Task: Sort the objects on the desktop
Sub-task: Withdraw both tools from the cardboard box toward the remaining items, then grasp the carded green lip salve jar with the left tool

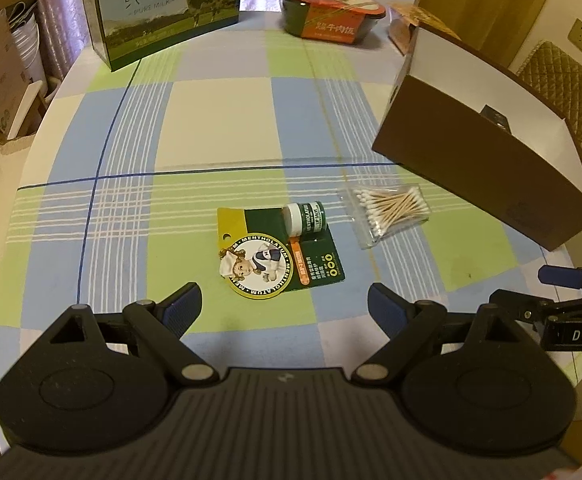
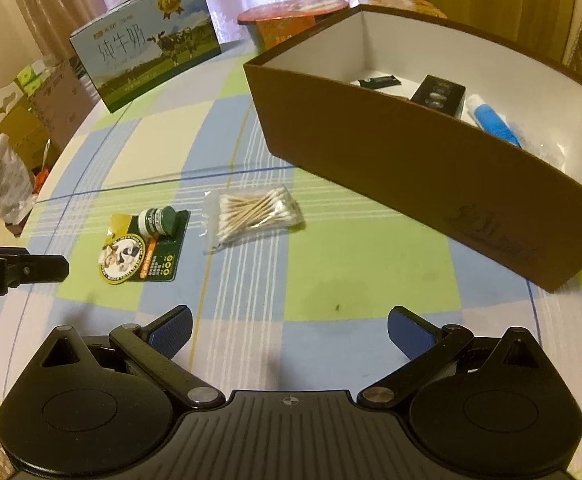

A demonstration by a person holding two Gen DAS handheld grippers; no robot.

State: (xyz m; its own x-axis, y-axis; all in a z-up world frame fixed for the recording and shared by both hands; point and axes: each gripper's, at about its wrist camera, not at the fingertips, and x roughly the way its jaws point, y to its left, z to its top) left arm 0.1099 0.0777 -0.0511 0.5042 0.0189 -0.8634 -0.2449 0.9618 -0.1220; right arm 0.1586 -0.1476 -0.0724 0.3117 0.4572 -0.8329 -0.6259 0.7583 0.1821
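Note:
A green Mentholatum lip balm card (image 1: 281, 254) (image 2: 143, 246) lies flat on the checked tablecloth, its small jar at the top. Just right of it lies a clear bag of cotton swabs (image 1: 389, 210) (image 2: 253, 214). My left gripper (image 1: 285, 308) hovers open just short of the card, nothing between its fingers. My right gripper (image 2: 289, 330) is open too, over bare cloth nearer than the swabs; it shows in the left wrist view at the right edge (image 1: 563, 280). A brown box (image 2: 411, 148) (image 1: 487, 168) with a white inside stands at the right, holding a blue tube (image 2: 491, 120) and a dark small box (image 2: 439, 94).
A milk carton box (image 1: 163, 4) (image 2: 147, 60) stands at the far left of the table. A red-lidded instant meal bowl (image 1: 331, 10) sits at the back. A quilted chair (image 1: 567, 100) is behind the brown box. Cartons and bags crowd the floor at the left.

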